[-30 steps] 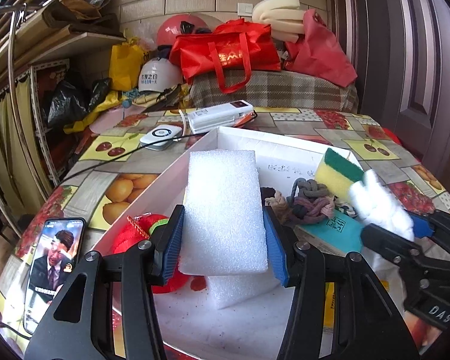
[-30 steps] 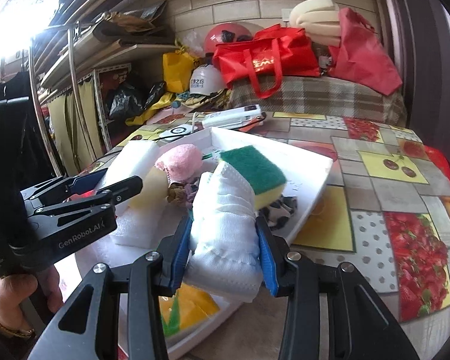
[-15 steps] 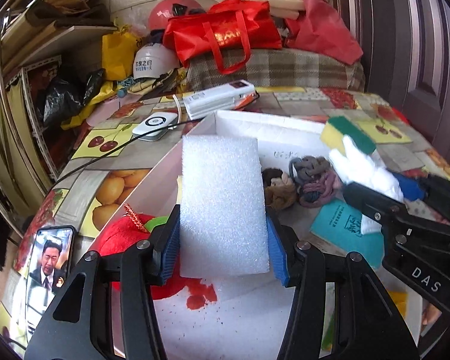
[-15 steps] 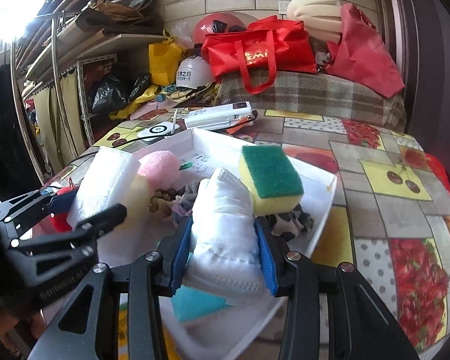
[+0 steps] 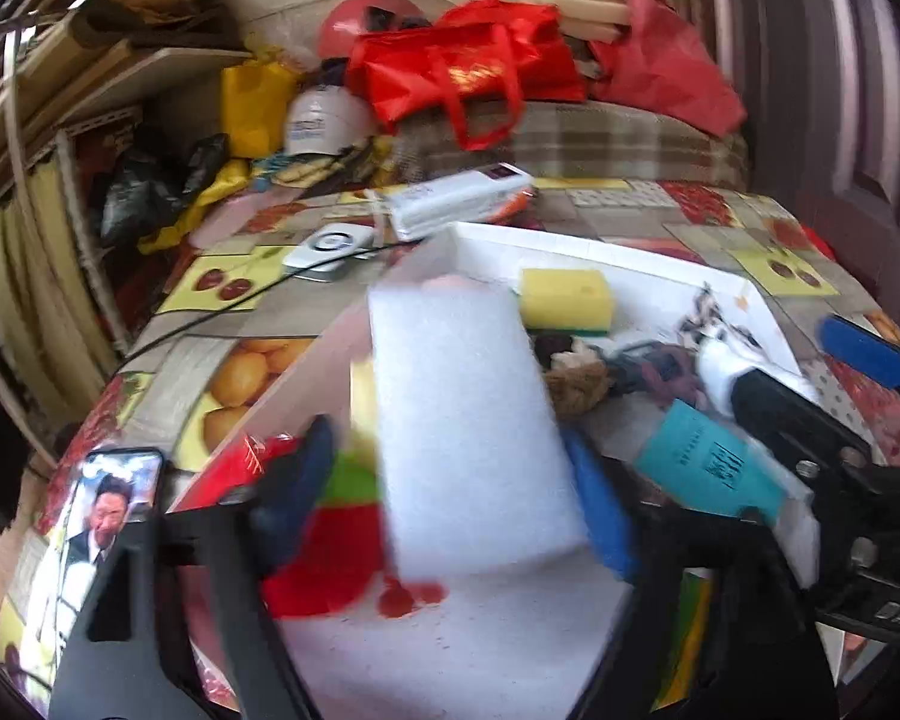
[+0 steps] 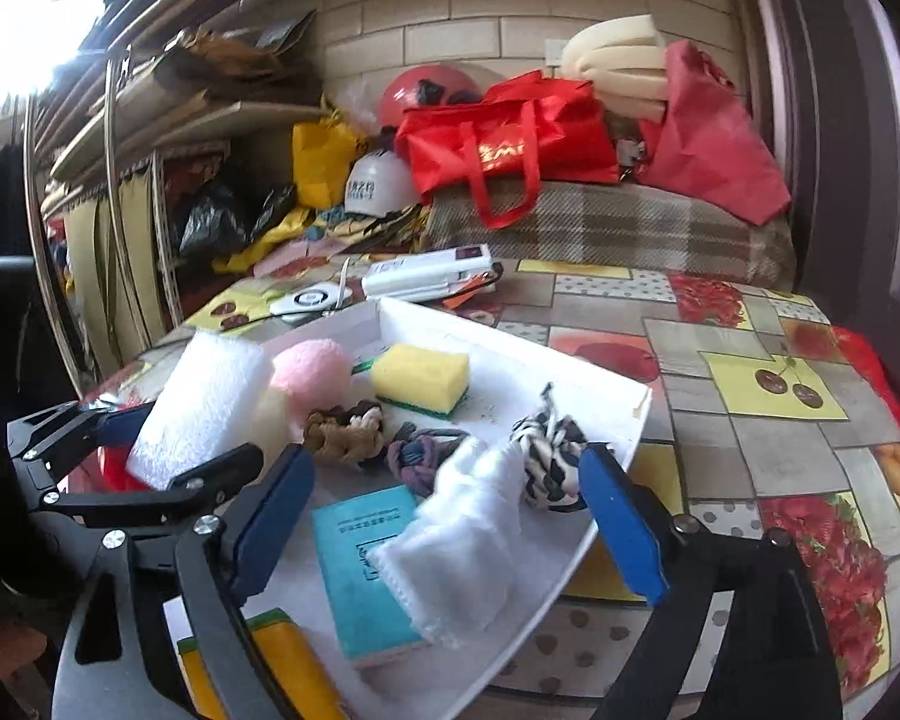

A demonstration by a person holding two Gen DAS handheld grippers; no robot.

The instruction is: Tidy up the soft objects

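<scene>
From the left wrist, the left gripper (image 5: 450, 492) has just been opening: its blue pads stand wide, and the white foam block (image 5: 471, 426) is between them, leaning toward the right pad with a clear gap on the left, so nothing clamps it. The block sits over the white tray (image 5: 600, 252), beside a red plush toy (image 5: 324, 558) and short of the yellow sponge (image 5: 566, 300). The view is blurred, so whether the block already rests on the tray floor I cannot tell. From the right wrist, the right gripper (image 6: 444, 516) has likewise just been opening, jaws spread far apart; the white cloth (image 6: 459, 534) lies loose between them, partly across a teal booklet (image 6: 360, 564) in the same tray, touching neither pad. Knotted rope toys (image 6: 345, 432) and a pink ball (image 6: 311, 378) lie further in. The step looks like release: both soft items dropped into the tray. Next, each gripper likely needs to back straight out without dragging its item, then look for anything soft left on the tabletop (image 6: 750, 420).
</scene>
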